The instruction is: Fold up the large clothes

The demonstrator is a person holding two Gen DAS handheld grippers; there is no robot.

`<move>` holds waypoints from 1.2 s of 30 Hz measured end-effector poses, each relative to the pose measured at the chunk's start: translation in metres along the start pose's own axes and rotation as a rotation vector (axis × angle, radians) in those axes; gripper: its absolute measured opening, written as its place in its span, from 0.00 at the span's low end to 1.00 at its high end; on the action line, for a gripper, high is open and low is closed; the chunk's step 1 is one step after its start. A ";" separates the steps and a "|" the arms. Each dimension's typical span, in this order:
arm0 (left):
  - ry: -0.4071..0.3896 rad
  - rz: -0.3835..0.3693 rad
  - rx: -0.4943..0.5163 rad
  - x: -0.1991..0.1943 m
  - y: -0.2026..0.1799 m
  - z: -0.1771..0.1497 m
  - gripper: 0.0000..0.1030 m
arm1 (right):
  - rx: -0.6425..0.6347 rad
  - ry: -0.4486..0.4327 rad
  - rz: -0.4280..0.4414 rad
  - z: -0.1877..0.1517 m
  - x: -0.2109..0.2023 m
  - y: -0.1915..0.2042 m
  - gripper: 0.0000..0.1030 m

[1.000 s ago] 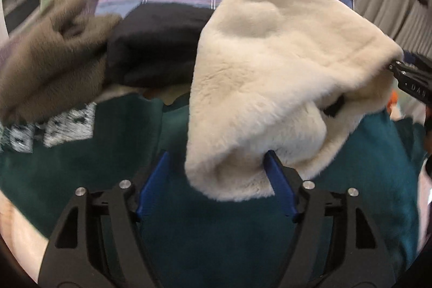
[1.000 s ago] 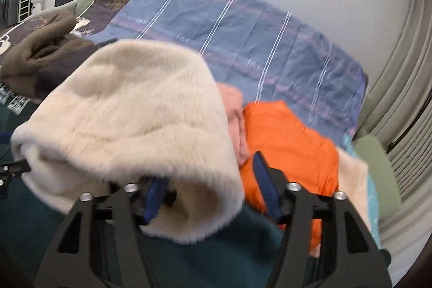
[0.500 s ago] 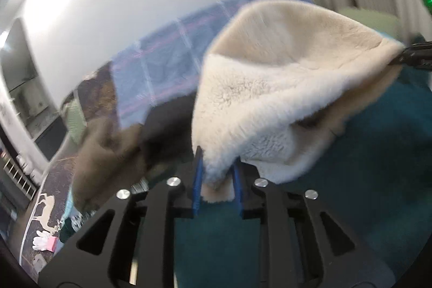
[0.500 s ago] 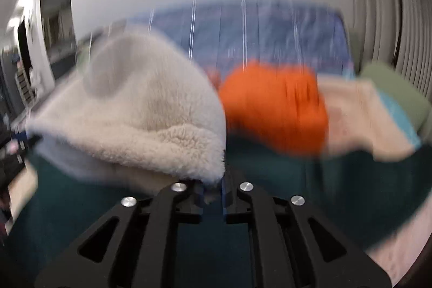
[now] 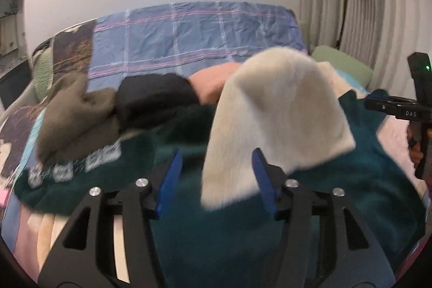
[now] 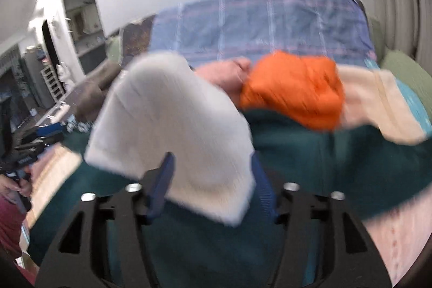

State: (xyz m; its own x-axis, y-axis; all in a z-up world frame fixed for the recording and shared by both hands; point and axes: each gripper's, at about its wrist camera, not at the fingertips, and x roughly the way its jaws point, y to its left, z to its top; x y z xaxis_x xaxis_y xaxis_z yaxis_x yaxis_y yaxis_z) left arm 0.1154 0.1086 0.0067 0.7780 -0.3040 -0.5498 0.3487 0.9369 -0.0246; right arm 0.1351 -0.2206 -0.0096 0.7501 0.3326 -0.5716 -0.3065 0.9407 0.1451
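A cream fleece garment hangs folded in front of both cameras, over a dark green garment spread on the bed. In the left wrist view my left gripper is open, its blue fingers on either side of the fleece's lower edge. In the right wrist view the cream fleece is blurred, and my right gripper is open around its lower edge. The right gripper also shows at the right edge of the left wrist view.
A brown garment, a black one and a pink one lie behind on the bed. An orange garment and a cream blanket lie to the right. A blue plaid cover lies at the back.
Both grippers were shut on the fleece's edge half a second ago and have opened. The fleece now hangs loose between the fingers, and both cameras have pulled back.
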 end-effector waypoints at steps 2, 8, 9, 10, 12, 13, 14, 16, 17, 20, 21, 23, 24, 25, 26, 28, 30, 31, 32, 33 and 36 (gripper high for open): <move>0.018 -0.072 0.010 0.026 -0.002 0.019 0.75 | -0.021 0.014 0.061 0.025 0.017 0.006 0.80; 0.143 -0.113 0.016 0.124 -0.013 0.059 0.11 | -0.095 0.130 0.058 0.067 0.094 0.026 0.43; 0.159 -0.098 0.005 0.134 -0.012 0.066 0.10 | -0.106 0.149 0.031 0.076 0.107 0.027 0.09; 0.123 -0.044 -0.016 0.142 -0.011 0.084 0.10 | -0.089 0.149 -0.003 0.087 0.115 0.024 0.08; 0.008 0.012 0.012 0.132 -0.014 0.112 0.09 | -0.074 0.026 -0.055 0.111 0.108 0.025 0.08; -0.045 0.021 0.023 0.123 -0.016 0.122 0.09 | -0.091 -0.031 -0.071 0.116 0.100 0.031 0.08; -0.106 0.024 0.035 0.110 -0.018 0.130 0.10 | -0.118 -0.103 -0.087 0.122 0.088 0.036 0.08; -0.220 0.036 0.087 0.079 -0.023 0.131 0.11 | -0.178 -0.239 -0.073 0.117 0.056 0.044 0.09; -0.258 0.034 0.127 0.063 -0.027 0.120 0.12 | -0.207 -0.278 -0.048 0.107 0.039 0.047 0.09; -0.239 -0.016 0.240 0.031 -0.039 0.064 0.21 | -0.357 -0.292 -0.004 0.040 0.001 0.055 0.10; -0.194 -0.037 0.282 0.024 -0.043 0.036 0.26 | -0.393 -0.264 -0.001 0.020 -0.003 0.055 0.11; -0.080 -0.087 0.327 0.015 -0.049 -0.012 0.29 | -0.435 -0.155 0.021 -0.026 -0.010 0.051 0.11; -0.038 -0.101 0.332 0.010 -0.050 -0.029 0.29 | -0.440 -0.077 0.043 -0.052 -0.013 0.048 0.11; 0.020 -0.108 0.335 0.005 -0.052 -0.051 0.29 | -0.442 -0.015 0.056 -0.069 -0.015 0.045 0.15; 0.056 -0.104 0.342 -0.001 -0.052 -0.065 0.29 | -0.435 0.060 0.068 -0.086 -0.018 0.042 0.18; 0.058 -0.061 0.369 -0.013 -0.052 -0.075 0.29 | -0.415 0.102 0.084 -0.098 -0.029 0.038 0.22; 0.021 -0.042 0.341 -0.023 -0.045 -0.066 0.29 | -0.368 0.075 0.089 -0.091 -0.043 0.033 0.23; -0.012 -0.046 0.283 -0.027 -0.039 -0.053 0.29 | -0.315 0.042 0.083 -0.080 -0.049 0.028 0.23; -0.043 -0.055 0.226 -0.029 -0.034 -0.040 0.29 | -0.260 0.017 0.086 -0.068 -0.052 0.024 0.23; -0.065 -0.065 0.192 -0.028 -0.031 -0.029 0.29 | -0.155 -0.020 0.117 -0.053 -0.056 0.017 0.23; -0.119 -0.132 0.098 -0.012 -0.041 -0.001 0.31 | 0.030 -0.075 0.211 -0.024 -0.048 0.010 0.23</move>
State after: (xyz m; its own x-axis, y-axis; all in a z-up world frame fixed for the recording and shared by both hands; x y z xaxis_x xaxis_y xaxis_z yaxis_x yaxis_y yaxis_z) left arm 0.0911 0.0742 0.0136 0.7764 -0.4468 -0.4445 0.4963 0.8681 -0.0057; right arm 0.0824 -0.2285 -0.0002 0.7132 0.5248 -0.4648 -0.4442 0.8512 0.2795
